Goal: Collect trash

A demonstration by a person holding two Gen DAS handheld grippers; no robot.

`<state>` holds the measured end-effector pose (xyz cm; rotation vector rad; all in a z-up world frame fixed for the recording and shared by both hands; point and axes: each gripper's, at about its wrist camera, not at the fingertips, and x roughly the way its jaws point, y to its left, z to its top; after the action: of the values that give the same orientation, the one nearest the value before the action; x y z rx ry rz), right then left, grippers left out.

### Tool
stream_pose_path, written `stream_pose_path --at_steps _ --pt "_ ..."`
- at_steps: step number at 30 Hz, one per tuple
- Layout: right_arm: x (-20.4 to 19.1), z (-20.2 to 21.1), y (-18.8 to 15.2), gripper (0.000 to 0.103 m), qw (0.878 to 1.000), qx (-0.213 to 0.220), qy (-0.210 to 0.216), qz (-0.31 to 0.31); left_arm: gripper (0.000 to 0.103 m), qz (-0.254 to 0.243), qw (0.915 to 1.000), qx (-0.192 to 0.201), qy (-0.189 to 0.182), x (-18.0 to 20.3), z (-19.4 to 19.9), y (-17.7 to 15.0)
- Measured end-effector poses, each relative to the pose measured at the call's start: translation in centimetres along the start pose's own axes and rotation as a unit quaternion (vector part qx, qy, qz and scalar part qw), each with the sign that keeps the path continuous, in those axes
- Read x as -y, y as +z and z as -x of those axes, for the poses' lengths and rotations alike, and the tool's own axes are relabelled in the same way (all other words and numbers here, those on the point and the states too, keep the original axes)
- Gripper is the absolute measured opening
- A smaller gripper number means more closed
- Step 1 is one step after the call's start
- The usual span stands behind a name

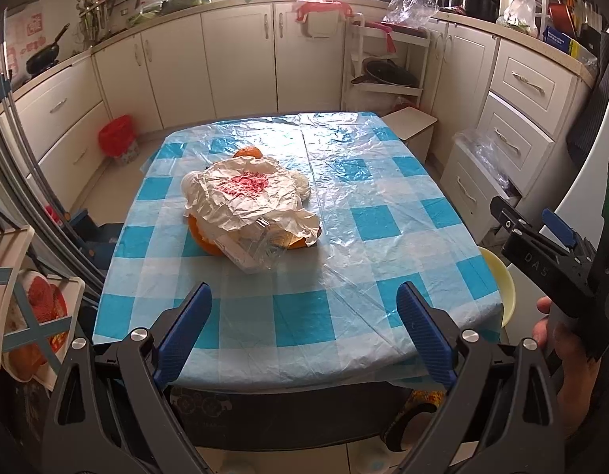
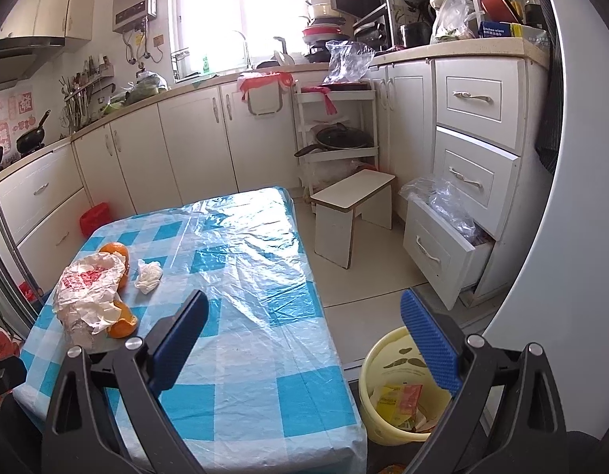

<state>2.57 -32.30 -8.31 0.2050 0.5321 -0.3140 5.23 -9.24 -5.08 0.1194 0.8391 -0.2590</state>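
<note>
A crumpled white wrapper with red print (image 1: 247, 193) lies on the blue checked table (image 1: 383, 237), over orange peels (image 1: 205, 243) and a clear plastic pack (image 1: 261, 254). It also shows in the right wrist view (image 2: 89, 292), with orange peels (image 2: 121, 326) and a crumpled white tissue (image 2: 148, 276) beside it. A yellow bin (image 2: 387, 387) holding wrappers stands on the floor right of the table. My left gripper (image 1: 304, 328) is open and empty over the table's near edge. My right gripper (image 2: 304, 343) is open and empty, between table edge and bin; it also appears at the right in the left wrist view (image 1: 541, 233).
A low white stool (image 2: 352, 205) stands beyond the table. An open drawer with plastic bags (image 2: 442, 245) juts out at the right. A red-lined bin (image 1: 117, 138) sits on the floor at the far left. Cabinets ring the room.
</note>
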Motion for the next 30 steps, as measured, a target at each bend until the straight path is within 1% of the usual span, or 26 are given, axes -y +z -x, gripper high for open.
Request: stream_pose_path --at_steps 18,23,27,30 --pt "0.0 -0.3 -0.2 0.094 1.0 -0.007 0.009 0.001 0.091 0.0 1.0 0.0 0.002 0.0 -0.3 -0.2" --pt "-0.3 -0.4 -0.2 0.094 1.0 -0.009 0.017 0.003 0.091 0.002 1.0 -0.002 0.006 -0.7 -0.6 -0.5" --pt "-1.6 -0.8 -0.3 0.094 0.999 -0.016 0.045 0.013 0.091 0.014 0.9996 -0.005 0.022 -2.7 -1.2 -1.3" --pt "-3.8 -1.4 -0.3 0.094 0.995 -0.029 0.085 0.036 0.091 0.04 0.9983 -0.013 0.04 -5.4 -2.0 -2.2"
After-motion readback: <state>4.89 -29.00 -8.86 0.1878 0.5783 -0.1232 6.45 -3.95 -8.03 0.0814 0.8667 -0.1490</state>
